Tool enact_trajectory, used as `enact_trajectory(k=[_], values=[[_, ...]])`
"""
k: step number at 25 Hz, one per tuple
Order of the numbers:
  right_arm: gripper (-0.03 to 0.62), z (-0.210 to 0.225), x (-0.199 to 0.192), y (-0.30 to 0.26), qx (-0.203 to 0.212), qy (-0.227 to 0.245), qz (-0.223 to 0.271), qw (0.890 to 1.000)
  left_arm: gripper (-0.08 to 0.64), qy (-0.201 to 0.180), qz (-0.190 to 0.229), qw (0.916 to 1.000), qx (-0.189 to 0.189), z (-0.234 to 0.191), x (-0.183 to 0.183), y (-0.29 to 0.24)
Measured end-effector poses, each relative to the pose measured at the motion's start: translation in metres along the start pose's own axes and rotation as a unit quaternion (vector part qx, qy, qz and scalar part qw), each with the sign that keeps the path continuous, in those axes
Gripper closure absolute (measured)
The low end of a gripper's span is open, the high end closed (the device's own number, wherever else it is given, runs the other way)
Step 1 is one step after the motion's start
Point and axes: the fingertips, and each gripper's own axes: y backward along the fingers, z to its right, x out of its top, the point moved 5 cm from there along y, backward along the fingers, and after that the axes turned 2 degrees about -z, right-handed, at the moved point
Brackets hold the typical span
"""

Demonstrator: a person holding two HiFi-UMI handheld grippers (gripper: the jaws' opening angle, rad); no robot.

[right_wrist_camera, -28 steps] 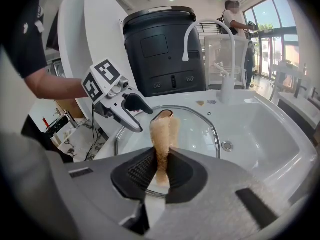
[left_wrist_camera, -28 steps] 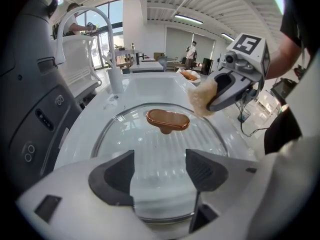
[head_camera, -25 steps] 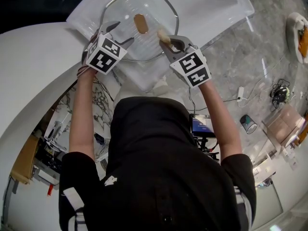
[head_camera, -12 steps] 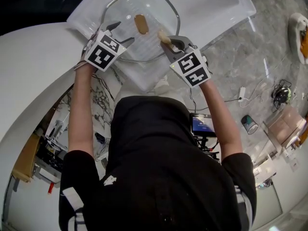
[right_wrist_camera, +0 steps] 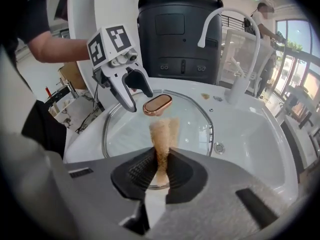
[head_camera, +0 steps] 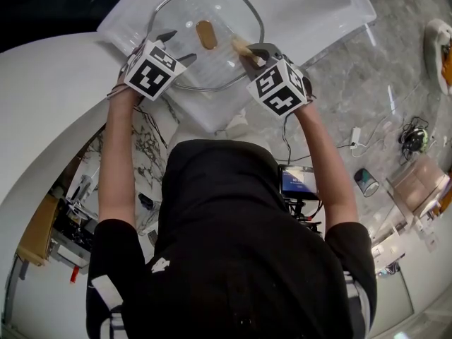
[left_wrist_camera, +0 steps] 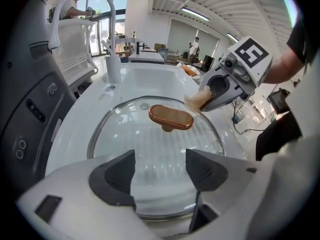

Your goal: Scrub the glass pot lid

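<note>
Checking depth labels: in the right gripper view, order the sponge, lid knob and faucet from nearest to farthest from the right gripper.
1. Sponge, clamped in the right gripper.
2. Lid knob, straight ahead at the lid's centre.
3. Faucet, far right, beyond the lid.

Black short-sleeved shirt (head_camera: 233, 246); grey tongs (left_wrist_camera: 160, 160), black pads (left_wrist_camera: 117, 176), white marker cubes (head_camera: 152, 71).

Bright, even light; ceiling strips (left_wrist_camera: 196, 14) overhead, soft shadows. Gripper views fisheye, edges dark & blurred. Faint glare on glass lid (left_wrist_camera: 150, 149).

Clear glass lid (head_camera: 205, 37), glossy knob (head_camera: 206, 34)
</note>
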Motion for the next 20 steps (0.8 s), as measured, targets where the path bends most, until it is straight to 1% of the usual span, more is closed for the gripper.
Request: enact_trajectory(k=[5, 8, 11, 20], values=[[0.568, 0.017, -0.004, -0.001, -0.021, 0.030, -0.035, 0.999, 0.268, 0.002, -0.007, 1.0000, 0.000, -0.001, 0.002, 0.000], [0.569, 0.028, -0.004, 0.001, -0.029, 0.038, -0.055, 0.997, 0.268, 0.000, -0.013, 0.9999, -0.002, -0.002, 0.005, 0.002], [0.568, 0.034, -0.001, 0.001, -0.033, 0.045, -0.064, 0.996, 0.268, 0.002, -0.016, 0.9999, -0.001, -0.003, 0.007, 0.003], [0.568, 0.030, -0.003, -0.018, -0.025, 0.035, -0.074, 0.996, 0.268, 0.009, -0.021, 0.9997, 0.000, -0.004, 0.006, 0.001]])
